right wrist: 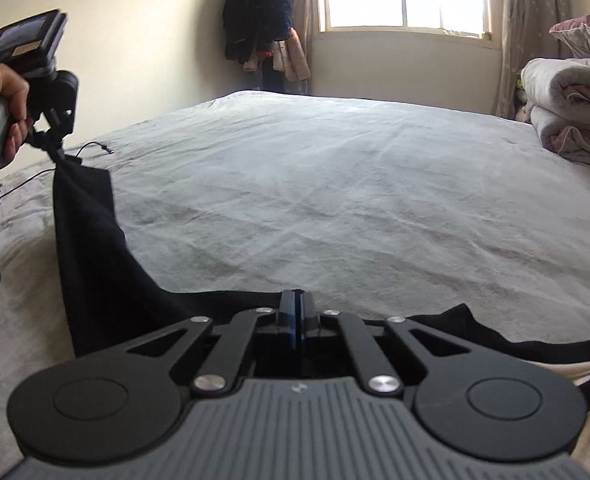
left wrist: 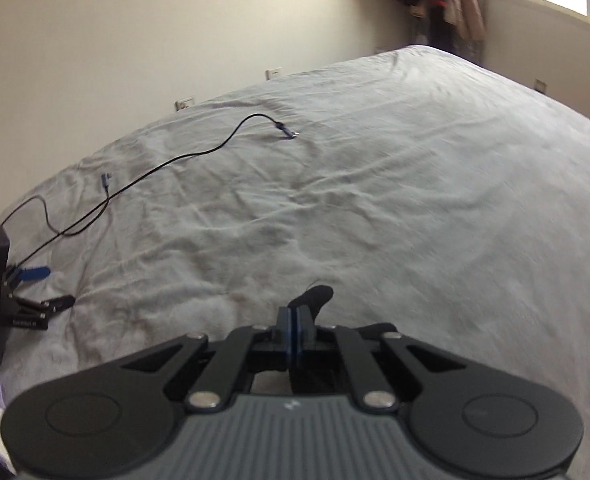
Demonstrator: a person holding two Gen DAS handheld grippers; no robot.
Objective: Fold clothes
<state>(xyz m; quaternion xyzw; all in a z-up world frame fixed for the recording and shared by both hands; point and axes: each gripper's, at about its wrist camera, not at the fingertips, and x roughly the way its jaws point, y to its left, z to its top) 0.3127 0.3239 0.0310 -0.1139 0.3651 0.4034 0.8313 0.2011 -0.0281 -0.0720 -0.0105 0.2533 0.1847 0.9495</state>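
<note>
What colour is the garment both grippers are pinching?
Black, plain with no pattern visible. The garment shows best in the right wrist view, hanging from the left gripper.
</note>
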